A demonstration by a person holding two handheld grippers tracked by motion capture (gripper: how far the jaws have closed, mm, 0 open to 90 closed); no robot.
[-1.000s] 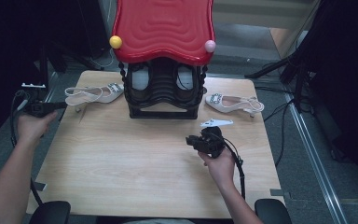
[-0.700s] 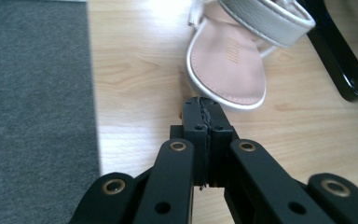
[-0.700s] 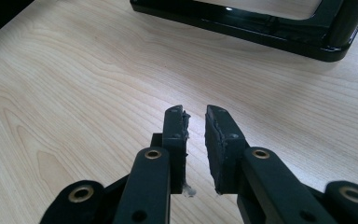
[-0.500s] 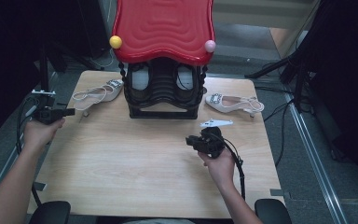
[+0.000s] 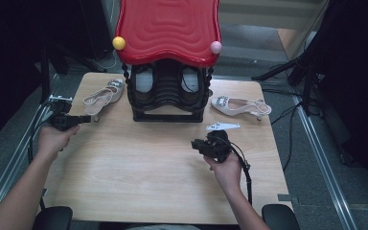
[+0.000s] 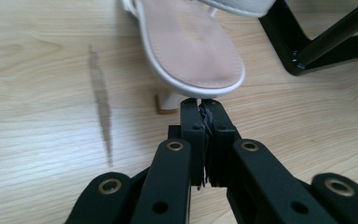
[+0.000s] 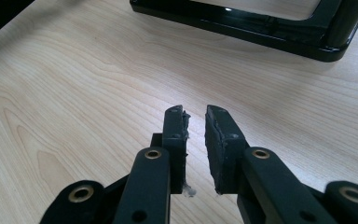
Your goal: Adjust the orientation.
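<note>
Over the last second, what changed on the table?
The left tongs came in from the table's left edge toward the left shoe and now sit shut, tips at its heel end, apparently gripping nothing. That shoe also turned to sit more steeply angled beside the rack. The right tongs, right shoe and rack stayed put.

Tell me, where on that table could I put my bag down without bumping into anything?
The widest bare wood lies in the middle of the table, between the two hands and in front of the black shoe rack. The front edge is free too. It is crowded at the back: a pale sandal left of the rack, another right of it.
</note>
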